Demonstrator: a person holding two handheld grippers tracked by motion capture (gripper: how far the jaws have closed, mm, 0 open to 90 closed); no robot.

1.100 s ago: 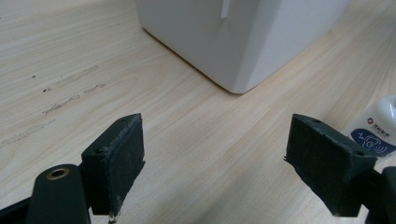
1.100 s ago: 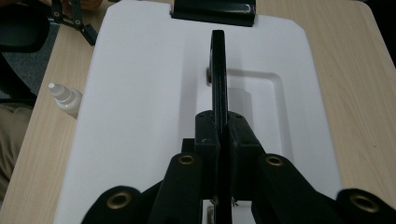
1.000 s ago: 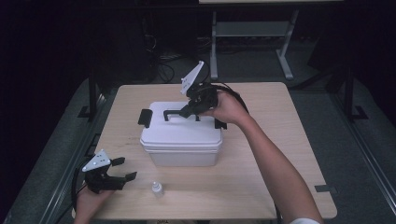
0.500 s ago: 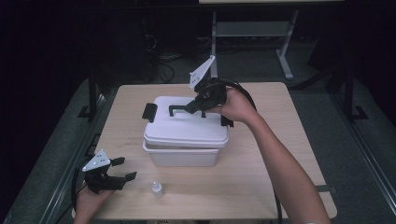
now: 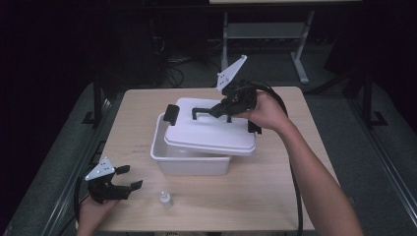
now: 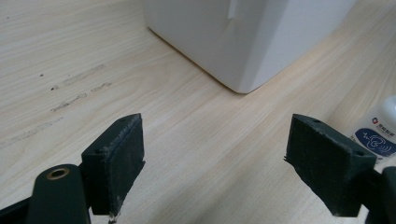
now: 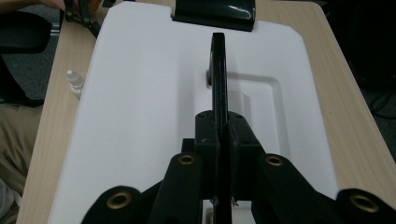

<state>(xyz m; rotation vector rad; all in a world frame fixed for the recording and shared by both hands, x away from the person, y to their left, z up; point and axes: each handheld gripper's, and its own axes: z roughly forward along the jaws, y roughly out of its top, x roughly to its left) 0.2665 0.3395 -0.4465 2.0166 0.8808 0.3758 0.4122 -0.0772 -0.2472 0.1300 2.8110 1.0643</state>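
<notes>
- At table centre, the white storage box stands open at its left side; its white lid sits tilted and shifted toward 3 o'clock.
- Right gripper: jaws clamped on the lid's black handle.
- Left gripper, at 7 o'clock: jaws spread wide, nothing between them.
- Small dropper bottle stands on the table at 6 o'clock, near the left gripper.

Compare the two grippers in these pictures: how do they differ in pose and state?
The right gripper is raised over the box, jaws shut on the black handle of the white lid; the left gripper sits low at the table's near edge, jaws open and holding nothing. Both are black, hand-held, and carry a grey plate.
</notes>
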